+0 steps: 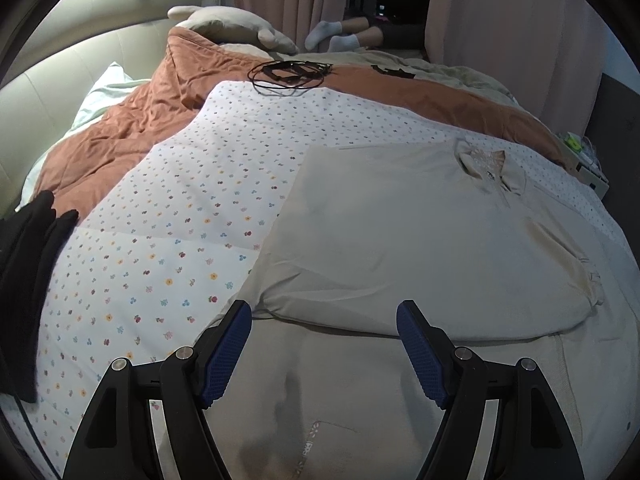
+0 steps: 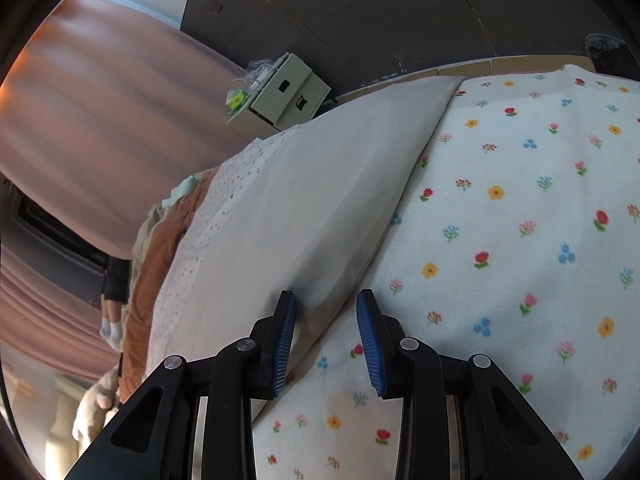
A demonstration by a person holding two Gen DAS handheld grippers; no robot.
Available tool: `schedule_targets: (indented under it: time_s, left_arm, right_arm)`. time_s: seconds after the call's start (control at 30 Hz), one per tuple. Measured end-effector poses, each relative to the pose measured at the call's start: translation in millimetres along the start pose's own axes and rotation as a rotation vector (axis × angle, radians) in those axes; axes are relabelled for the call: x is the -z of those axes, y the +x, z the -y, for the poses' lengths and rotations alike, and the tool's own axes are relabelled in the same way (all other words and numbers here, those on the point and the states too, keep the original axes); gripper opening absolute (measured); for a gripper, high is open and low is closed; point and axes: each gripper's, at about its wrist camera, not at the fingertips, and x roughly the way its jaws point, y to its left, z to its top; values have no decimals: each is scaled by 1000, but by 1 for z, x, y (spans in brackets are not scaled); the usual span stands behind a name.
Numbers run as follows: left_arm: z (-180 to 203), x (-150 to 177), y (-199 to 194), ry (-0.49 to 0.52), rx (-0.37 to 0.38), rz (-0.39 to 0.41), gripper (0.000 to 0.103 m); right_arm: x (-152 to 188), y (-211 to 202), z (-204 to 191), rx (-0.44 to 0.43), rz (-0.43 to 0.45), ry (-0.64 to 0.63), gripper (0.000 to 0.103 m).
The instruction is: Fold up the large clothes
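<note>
Both wrist views low over the floral blanket (image 1: 160, 208) (shared), the right one closer.

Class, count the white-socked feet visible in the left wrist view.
2: the left socked foot and the right socked foot lie side by side beyond the bed's far edge, between the curtains. The legs above are partly hidden.

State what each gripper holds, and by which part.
Nothing is held. The left gripper is open above the beige garment; the right gripper is open, straddling its edge.
</note>
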Motion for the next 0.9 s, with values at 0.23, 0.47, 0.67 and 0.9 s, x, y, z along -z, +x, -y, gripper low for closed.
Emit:
schedule_targets:
  time_s: [0.23,0.47,0.67,0.9]
  left_arm:
    - [-2,1,3,11,-12,-6,76]
    - [-4,-1,-2,3,2,6,76]
    - [-5,-1,-7,9,11,13,76]
    - [-8,-5,-15,-27,52,24,76]
  right_arm:
    - [-9,15,8,-11,3,24,11]
    - [-13,-17,-12,-83,108,-16,6]
    - [-14,-53,-55,-175,194,-104,6]
    - [2,-88,-115,-278,213,-216,6]
